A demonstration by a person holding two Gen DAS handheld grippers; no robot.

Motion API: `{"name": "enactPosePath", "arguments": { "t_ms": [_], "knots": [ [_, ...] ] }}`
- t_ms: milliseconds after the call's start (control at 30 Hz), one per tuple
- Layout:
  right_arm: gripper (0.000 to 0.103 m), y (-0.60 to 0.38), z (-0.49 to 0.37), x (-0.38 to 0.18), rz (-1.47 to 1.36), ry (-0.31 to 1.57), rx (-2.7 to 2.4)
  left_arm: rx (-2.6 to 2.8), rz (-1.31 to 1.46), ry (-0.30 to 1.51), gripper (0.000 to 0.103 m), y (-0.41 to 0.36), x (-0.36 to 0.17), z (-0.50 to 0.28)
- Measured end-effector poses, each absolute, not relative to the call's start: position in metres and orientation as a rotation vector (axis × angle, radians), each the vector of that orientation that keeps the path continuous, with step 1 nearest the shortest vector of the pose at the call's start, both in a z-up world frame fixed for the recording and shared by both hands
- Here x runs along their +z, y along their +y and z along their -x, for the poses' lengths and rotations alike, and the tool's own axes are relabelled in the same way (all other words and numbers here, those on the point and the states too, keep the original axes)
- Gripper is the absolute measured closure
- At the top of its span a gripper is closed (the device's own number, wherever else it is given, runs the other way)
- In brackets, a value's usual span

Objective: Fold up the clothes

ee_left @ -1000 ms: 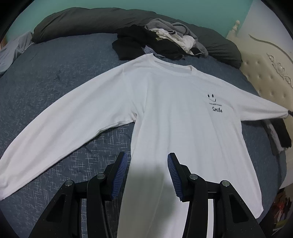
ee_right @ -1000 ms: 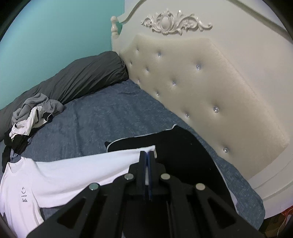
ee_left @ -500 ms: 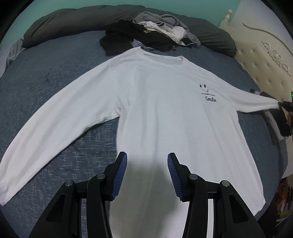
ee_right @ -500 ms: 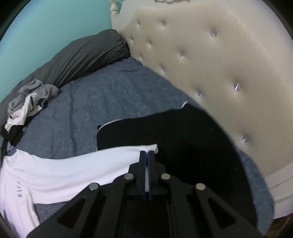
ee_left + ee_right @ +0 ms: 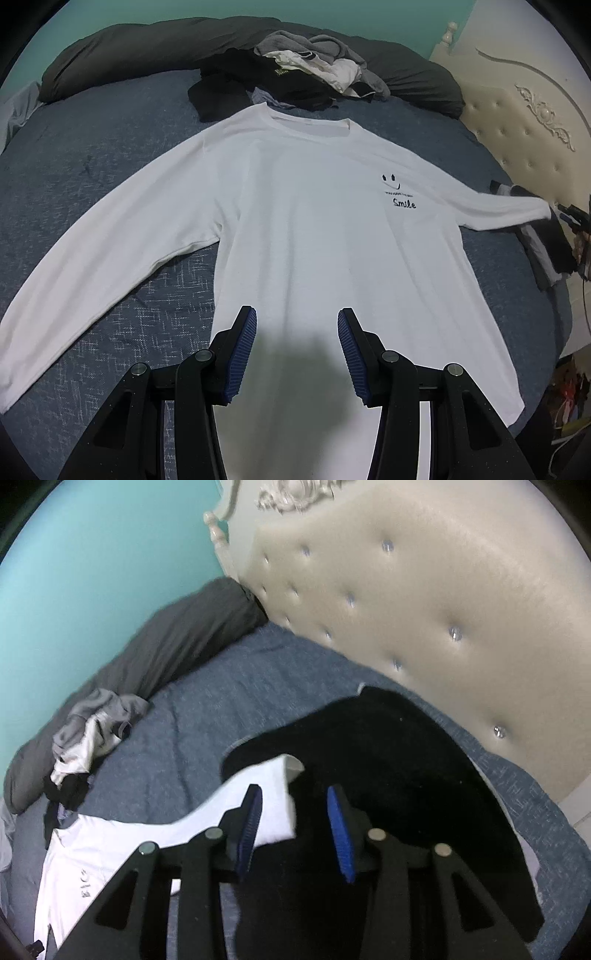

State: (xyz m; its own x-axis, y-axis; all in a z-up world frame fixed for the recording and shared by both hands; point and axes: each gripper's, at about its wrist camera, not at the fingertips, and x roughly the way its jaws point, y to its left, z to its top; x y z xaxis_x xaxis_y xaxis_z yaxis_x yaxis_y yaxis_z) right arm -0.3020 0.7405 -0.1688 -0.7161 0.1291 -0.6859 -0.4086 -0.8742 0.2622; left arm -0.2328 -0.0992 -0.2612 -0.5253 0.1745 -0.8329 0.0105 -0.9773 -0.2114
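- White long-sleeved shirt [image 5: 317,229] is lying flat, front up, on the blue-grey bedspread [image 5: 92,155], collar toward 12 o'clock, sleeves reaching out to 8 and 3 o'clock.
- Left gripper [image 5: 297,326] is hovering over the shirt's hem at 6 o'clock, jaws standing about half apart, gripping nothing.
- Right gripper [image 5: 293,805] is opening its jaws; the sleeve cuff [image 5: 275,794] is lying between the blue pads, against the left one, no longer pinched.
- Cuff is resting over a black garment [image 5: 399,757] beside the tufted headboard [image 5: 424,590].
- Heap of unfolded clothes [image 5: 295,81] is sitting at 12 o'clock, against a dark grey pillow [image 5: 129,51].
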Motion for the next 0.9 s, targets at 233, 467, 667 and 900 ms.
{"name": "enactPosePath", "arguments": {
  "t_ms": [233,467,667,900],
  "knots": [
    [0.066,0.652,0.25,-0.159,1.091,0.585,2.737,2.645,1.465,-0.339,0.053,-0.107,-0.25,0.212],
    [0.066,0.561,0.226,-0.208,1.431,0.685,2.816,2.624,1.511,-0.407,0.053,-0.124,-0.249,0.178],
    [0.066,0.464,0.223,-0.261,1.723,0.654,2.836,2.625,1.557,-0.468,0.053,-0.142,-0.258,0.146],
    [0.066,0.395,0.232,-0.297,1.913,0.568,2.791,2.631,1.56,-0.455,0.053,-0.151,-0.257,0.121]
  ]
}}
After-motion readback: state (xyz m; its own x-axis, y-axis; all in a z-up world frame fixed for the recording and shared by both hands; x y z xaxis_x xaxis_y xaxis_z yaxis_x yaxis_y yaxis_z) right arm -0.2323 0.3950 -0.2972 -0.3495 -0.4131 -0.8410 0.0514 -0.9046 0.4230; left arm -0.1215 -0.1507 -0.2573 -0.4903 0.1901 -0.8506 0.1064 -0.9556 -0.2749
